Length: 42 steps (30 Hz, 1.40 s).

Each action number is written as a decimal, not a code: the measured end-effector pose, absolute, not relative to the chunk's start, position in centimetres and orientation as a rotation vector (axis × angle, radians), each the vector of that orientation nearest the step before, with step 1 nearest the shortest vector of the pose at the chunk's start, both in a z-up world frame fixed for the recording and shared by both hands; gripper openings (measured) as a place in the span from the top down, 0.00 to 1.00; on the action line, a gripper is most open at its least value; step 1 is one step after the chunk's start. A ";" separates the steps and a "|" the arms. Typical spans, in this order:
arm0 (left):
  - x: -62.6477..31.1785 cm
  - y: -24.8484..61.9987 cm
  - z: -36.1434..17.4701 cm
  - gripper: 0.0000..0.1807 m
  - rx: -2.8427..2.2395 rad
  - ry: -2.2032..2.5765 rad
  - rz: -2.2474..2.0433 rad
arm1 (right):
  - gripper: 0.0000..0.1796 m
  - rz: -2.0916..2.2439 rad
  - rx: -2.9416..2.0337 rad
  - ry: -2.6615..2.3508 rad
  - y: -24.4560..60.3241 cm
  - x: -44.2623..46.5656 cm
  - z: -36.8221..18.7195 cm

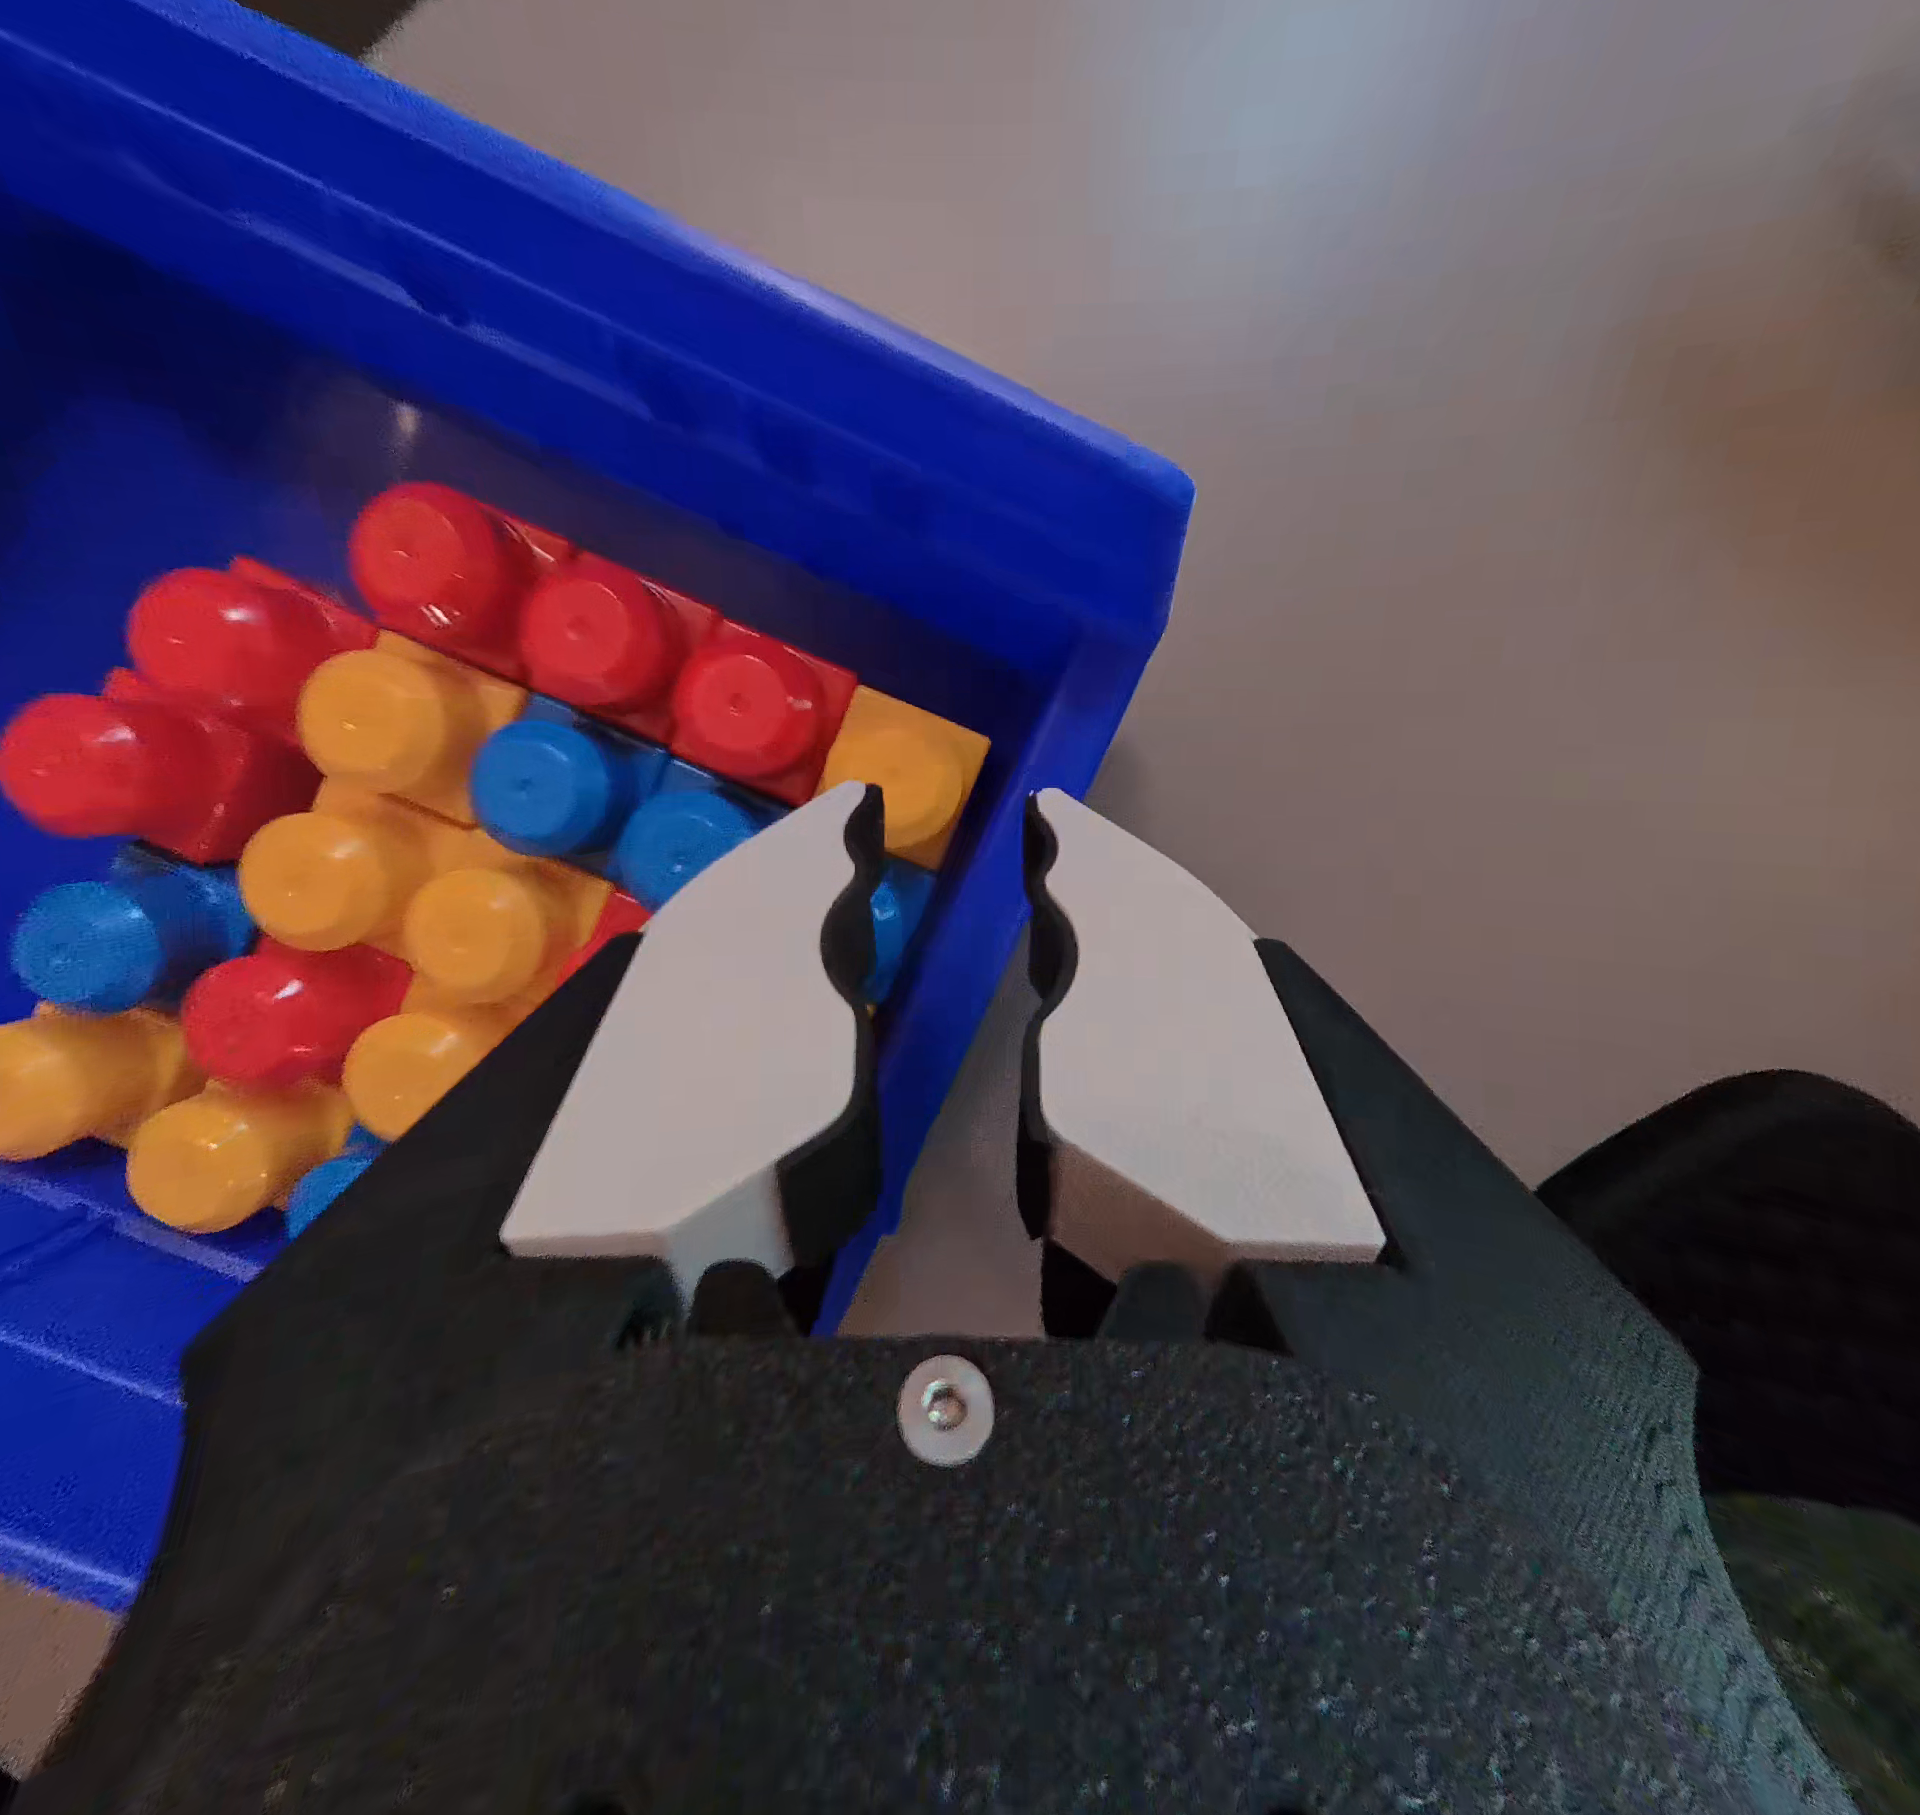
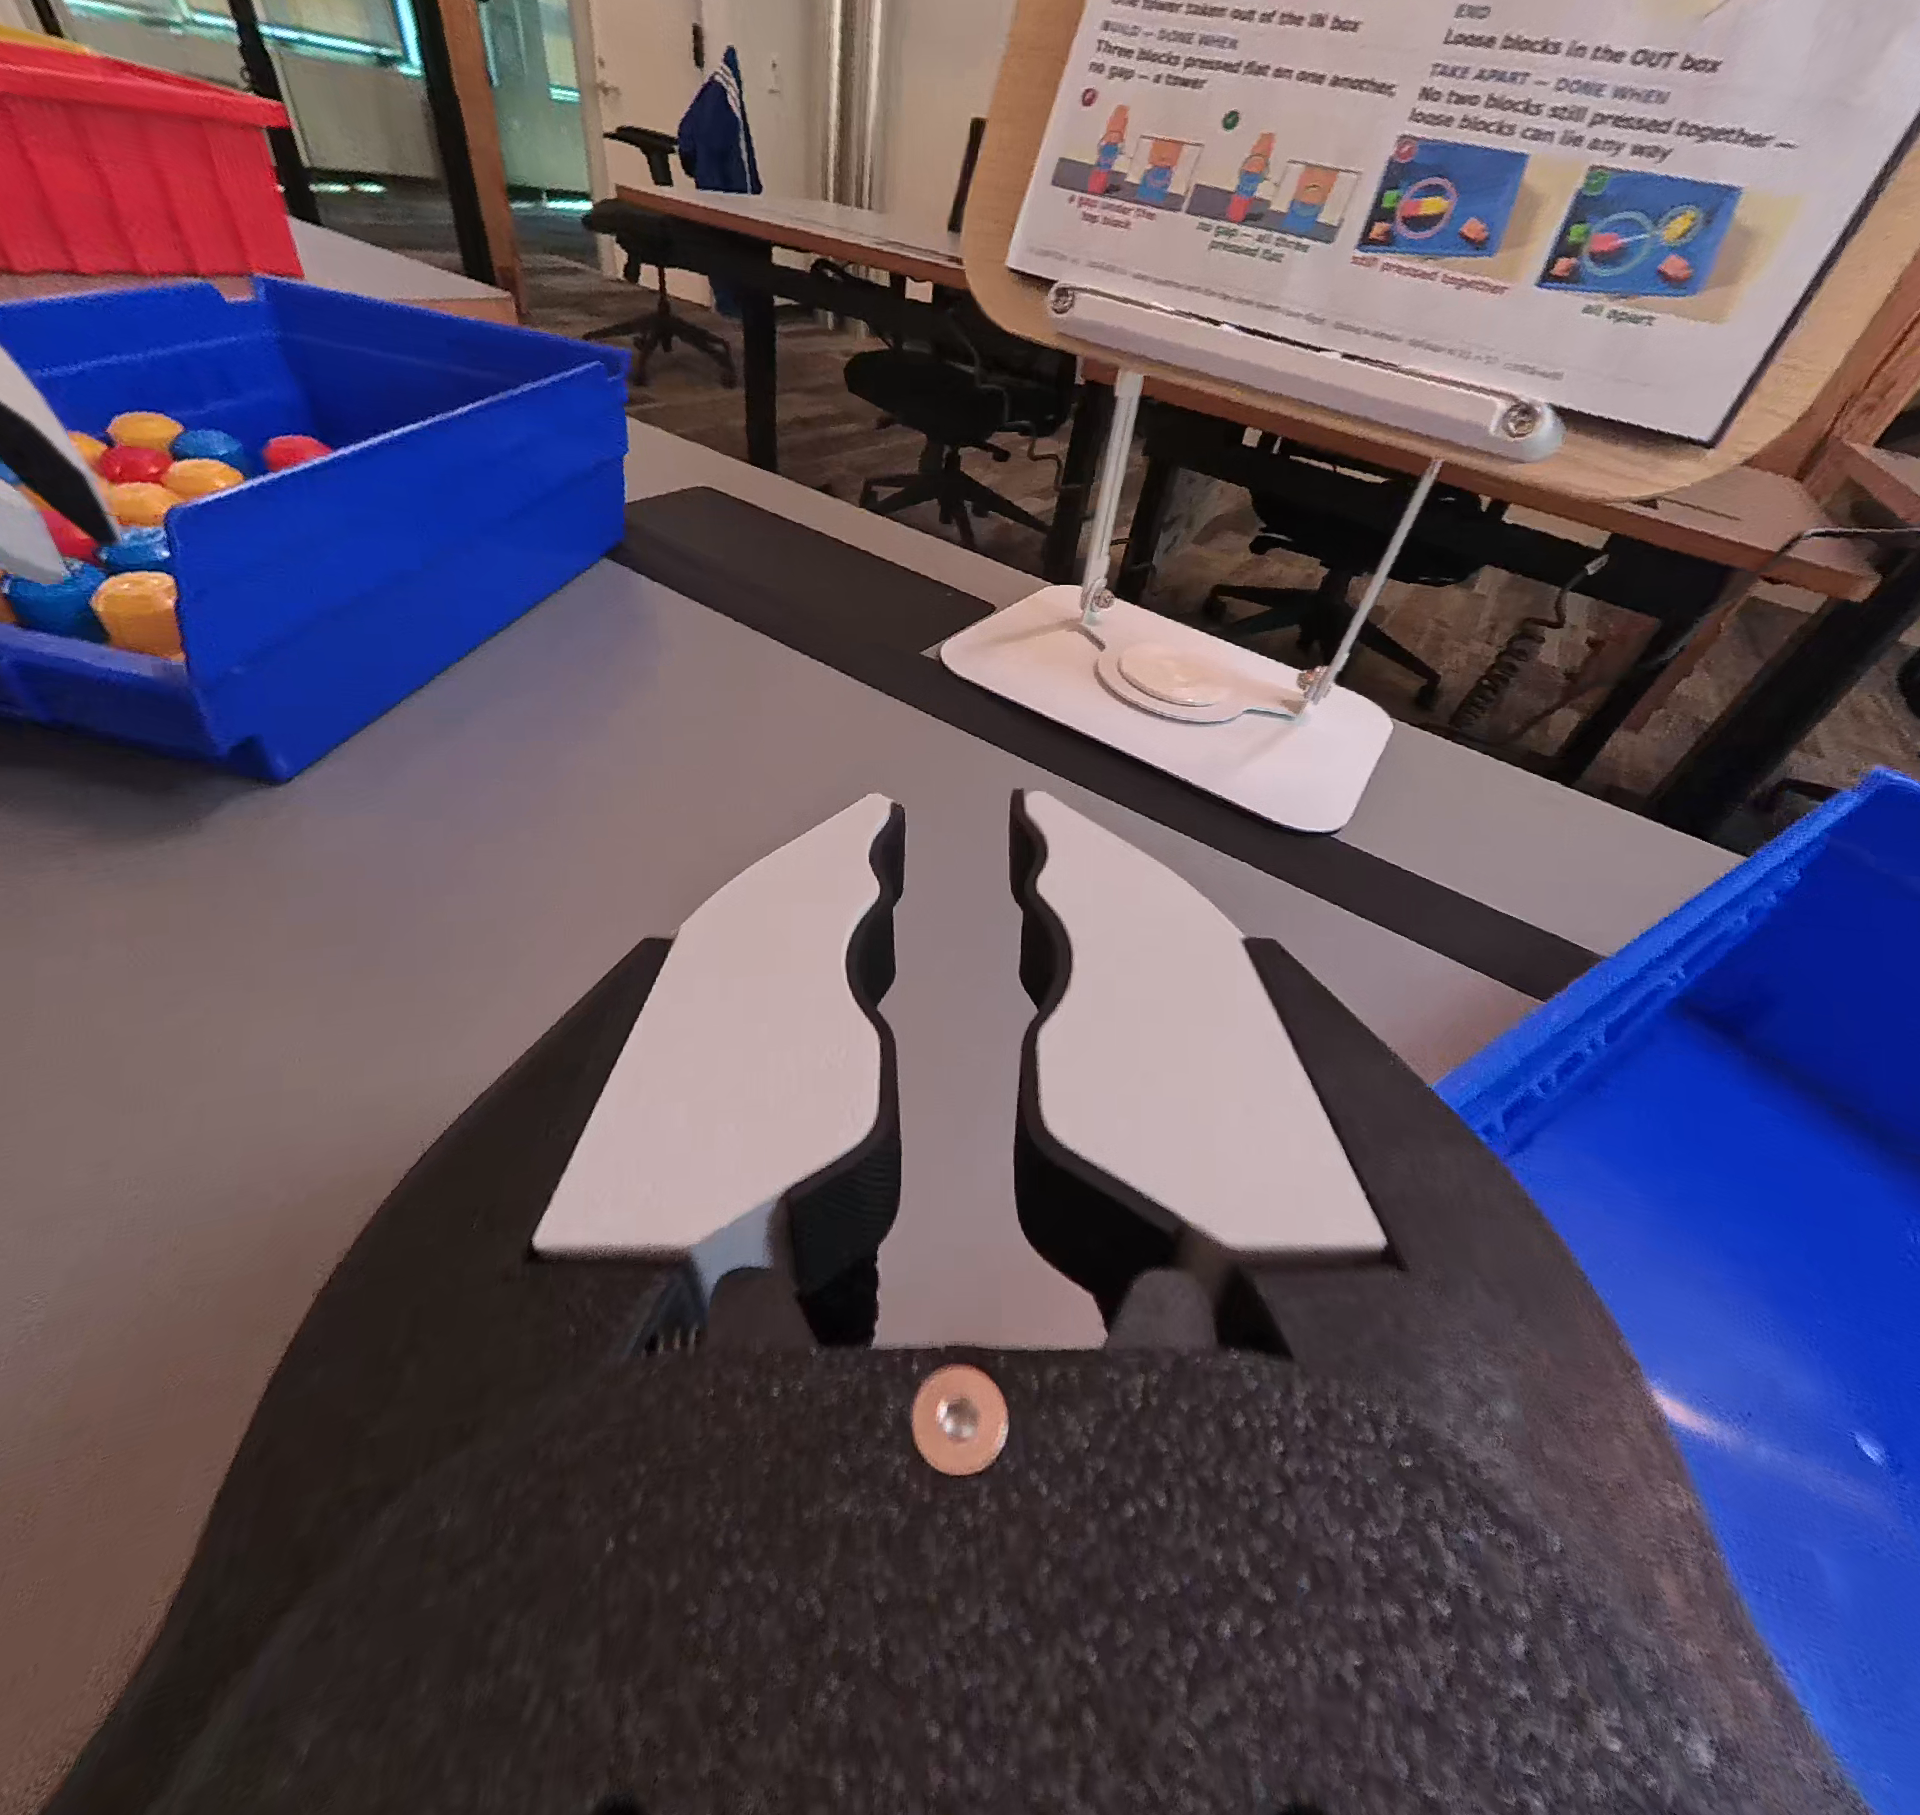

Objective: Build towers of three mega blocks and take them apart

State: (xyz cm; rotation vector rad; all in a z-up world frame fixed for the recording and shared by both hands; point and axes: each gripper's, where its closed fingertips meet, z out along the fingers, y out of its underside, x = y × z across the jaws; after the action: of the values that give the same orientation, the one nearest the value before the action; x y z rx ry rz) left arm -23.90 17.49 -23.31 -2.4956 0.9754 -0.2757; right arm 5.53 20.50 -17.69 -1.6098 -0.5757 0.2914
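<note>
Left wrist view: left claw [image 1: 951,809] slightly apart, empty, straddling the end wall of the blue bin [image 1: 727,352] of red, yellow and blue mega blocks [image 1: 582,726], 1 tip inside, 1 outside. Risk: closing on the wall instead of a block, or tipping the bin; packed studs likely to lift in clumps. Right wrist view: right claw [image 2: 956,809] slightly apart, empty, low over bare grey counter [image 2: 312,934]. Second blue bin [image 2: 1714,1194] near the right edge, instruction sheet on a white stand [image 2: 1164,716] by the far edge, red bin [image 2: 135,176] at the far left corner. Office desks and chairs beyond.
</note>
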 end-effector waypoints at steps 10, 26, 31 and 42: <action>-23.9 18.9 -25.7 0.84 -2.542 0.926 -0.245 | 0.91 0.335 -1.629 -0.652 20.2 4.2 -18.4; -24.4 19.9 -25.7 0.85 -2.500 1.019 -0.047 | 0.92 0.343 -1.662 -0.704 19.8 3.8 -19.2; -25.6 20.3 -22.3 0.85 -2.423 0.938 0.089 | 0.92 0.356 -1.654 -0.710 19.7 3.7 -19.1; -13.9 15.8 -16.1 0.84 -2.048 1.286 -0.272 | 0.61 0.606 -1.610 -1.055 14.6 -2.5 -20.3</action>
State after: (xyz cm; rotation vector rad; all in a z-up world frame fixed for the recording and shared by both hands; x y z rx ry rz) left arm -13.94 15.82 -16.12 -2.0480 1.2862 -0.2725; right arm -2.46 14.60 -20.27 -1.6101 -1.0555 0.6062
